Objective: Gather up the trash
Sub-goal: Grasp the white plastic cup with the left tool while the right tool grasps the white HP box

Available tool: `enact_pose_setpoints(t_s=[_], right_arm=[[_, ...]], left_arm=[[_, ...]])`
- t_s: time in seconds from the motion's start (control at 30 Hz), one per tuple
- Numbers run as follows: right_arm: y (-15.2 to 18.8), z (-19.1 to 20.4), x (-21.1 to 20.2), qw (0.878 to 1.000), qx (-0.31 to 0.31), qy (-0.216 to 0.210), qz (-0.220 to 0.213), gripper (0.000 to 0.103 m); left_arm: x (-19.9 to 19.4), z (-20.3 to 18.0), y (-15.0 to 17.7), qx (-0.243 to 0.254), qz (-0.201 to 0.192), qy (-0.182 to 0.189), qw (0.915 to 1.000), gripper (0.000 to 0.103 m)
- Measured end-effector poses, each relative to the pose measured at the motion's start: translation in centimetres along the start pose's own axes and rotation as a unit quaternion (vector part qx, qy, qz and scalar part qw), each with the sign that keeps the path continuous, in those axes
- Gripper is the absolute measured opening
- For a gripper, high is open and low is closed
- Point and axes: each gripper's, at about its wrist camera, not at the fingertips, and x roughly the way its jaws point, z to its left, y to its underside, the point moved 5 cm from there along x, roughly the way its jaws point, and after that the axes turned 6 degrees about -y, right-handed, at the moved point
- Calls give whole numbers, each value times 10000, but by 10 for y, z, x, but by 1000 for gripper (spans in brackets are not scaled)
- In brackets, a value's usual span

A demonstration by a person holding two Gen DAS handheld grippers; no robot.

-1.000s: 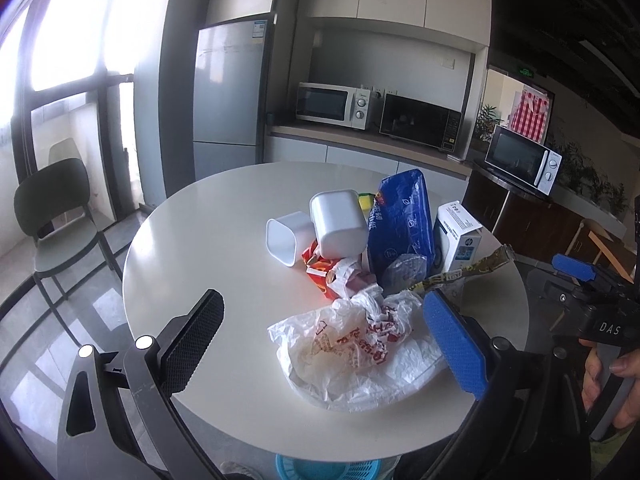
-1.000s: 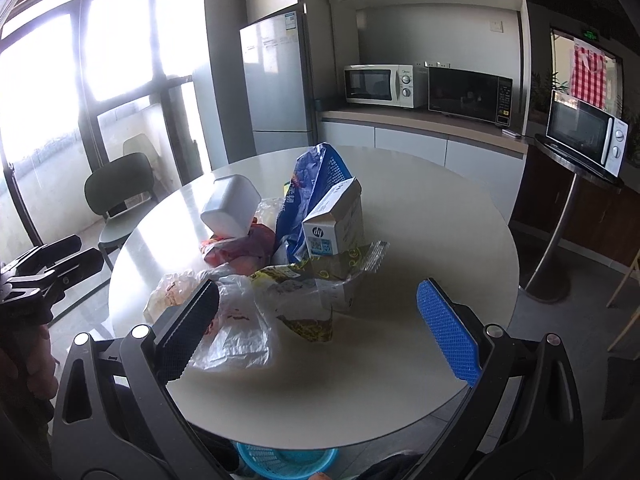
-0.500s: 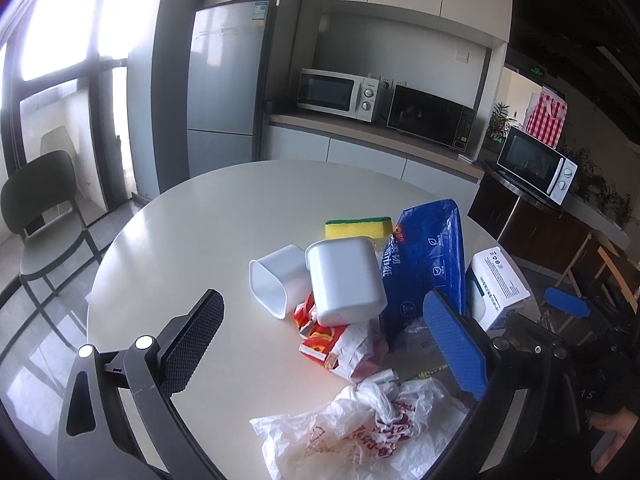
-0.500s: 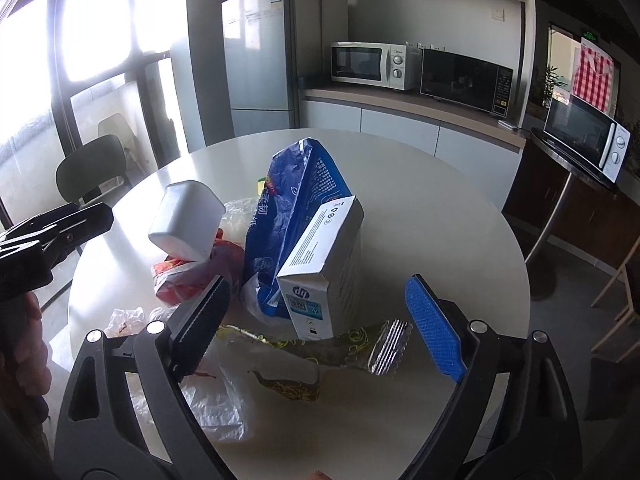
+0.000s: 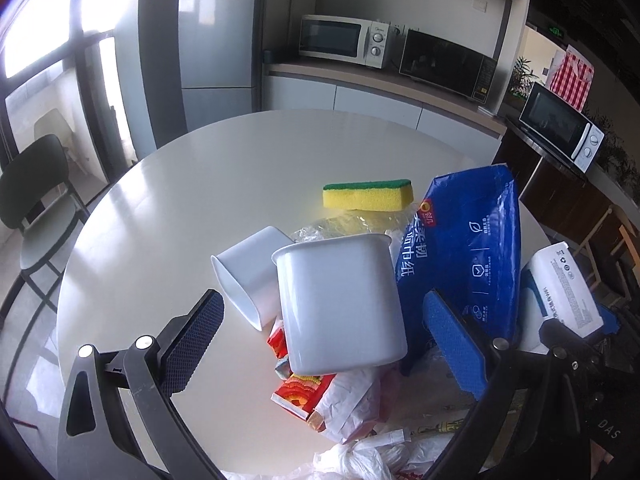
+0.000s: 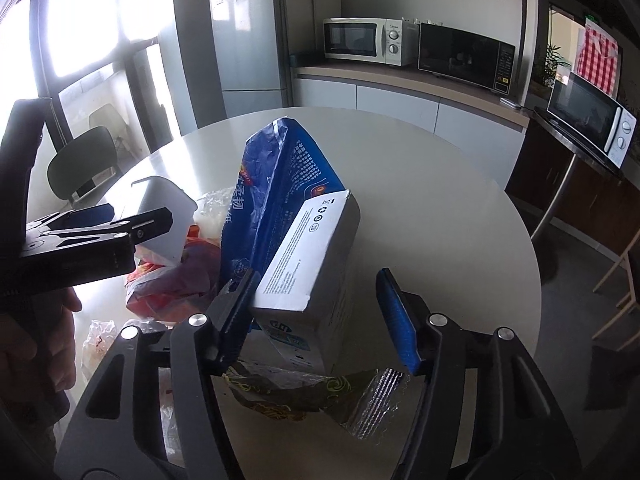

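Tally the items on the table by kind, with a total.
White plastic containers: 2
Sponge: 1
Blue bag: 1
Cardboard box: 1
Red snack wrapper: 1
Foil wrapper: 1
Clear plastic bag: 1
Total: 8

My left gripper (image 5: 320,332) has its jaws spread around an upturned white plastic tub (image 5: 340,304); a tall blue plastic bag (image 5: 468,256) crowds my right finger. My right gripper (image 6: 320,316) straddles a white cardboard box (image 6: 312,264). Bare round white tabletop (image 5: 208,188) lies beyond the yellow-green sponge (image 5: 368,196).
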Motion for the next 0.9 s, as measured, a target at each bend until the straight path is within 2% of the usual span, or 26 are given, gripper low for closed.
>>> enact_pose_setpoints(t_s=[0.07, 0.1, 0.17, 0.23, 0.43, 0.63, 0.9], right_arm=[[1, -2, 0, 10000, 1, -18, 11, 43], [1, -3, 1, 10000, 5, -54, 19, 38], [2, -4, 0, 10000, 17, -79, -12, 30], [0, -7, -3, 9999, 26, -33, -104, 29], [-7, -17, -17, 9986, 44, -49, -522, 29], [-13, -25, -64, 9936, 66, 26, -1131, 29], [3, -21, -135, 9866, -9, -52, -1631, 29]], left_arm=[[4, 0, 0, 31, 45, -87, 9999, 88], [5, 1, 0, 15, 75, -96, 9999, 77], [5, 1, 1, -64, 156, -3, 9999, 62], [3, 0, 1, -47, 145, 16, 9999, 61], [-23, -3, -2, -127, -269, 168, 9994, 60], [-69, 2, 7, -310, -653, 392, 9966, 60], [-138, -13, 44, -78, -1056, 606, 9925, 60]])
